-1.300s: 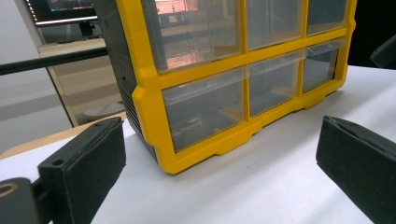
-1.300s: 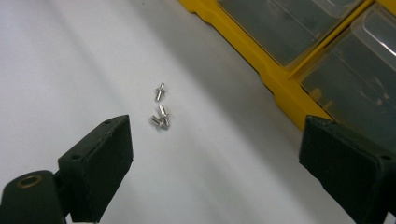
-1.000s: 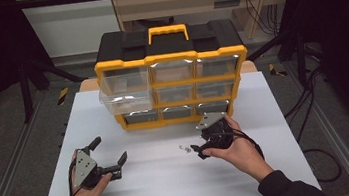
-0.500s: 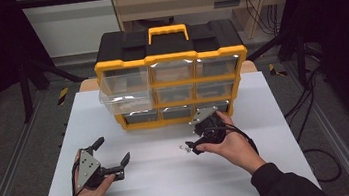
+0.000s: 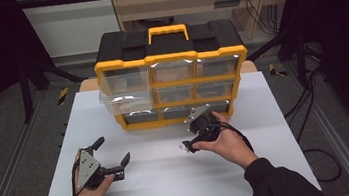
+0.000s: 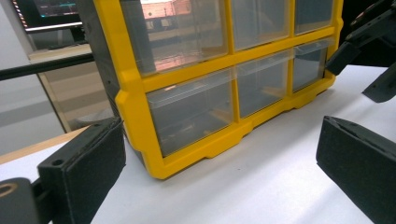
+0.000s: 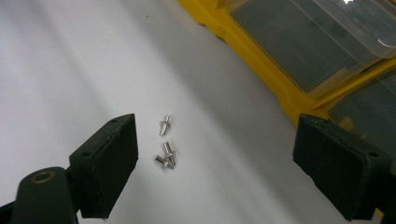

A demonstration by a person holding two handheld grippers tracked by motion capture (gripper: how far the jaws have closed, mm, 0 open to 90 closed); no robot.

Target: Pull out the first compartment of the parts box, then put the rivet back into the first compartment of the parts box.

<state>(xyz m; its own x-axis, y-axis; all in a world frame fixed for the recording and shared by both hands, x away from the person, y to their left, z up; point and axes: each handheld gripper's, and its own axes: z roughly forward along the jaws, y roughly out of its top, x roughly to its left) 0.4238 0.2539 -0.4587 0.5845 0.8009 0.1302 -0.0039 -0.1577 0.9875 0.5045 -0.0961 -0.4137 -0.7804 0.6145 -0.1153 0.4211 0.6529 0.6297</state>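
The left gripper (image 5: 111,156) rests wide open and empty on the bench (image 5: 162,180), waiting. At centre, 3 small rivets (image 7: 166,149) lie loose before the drawer organizer (image 5: 172,78). The right gripper (image 5: 195,138) hovers over them, jaws spread, holding nothing, apparently lining up a pick.

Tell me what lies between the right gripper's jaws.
Three small metal rivets lie on the white table between the open right gripper jaws, untouched, in the right gripper view.
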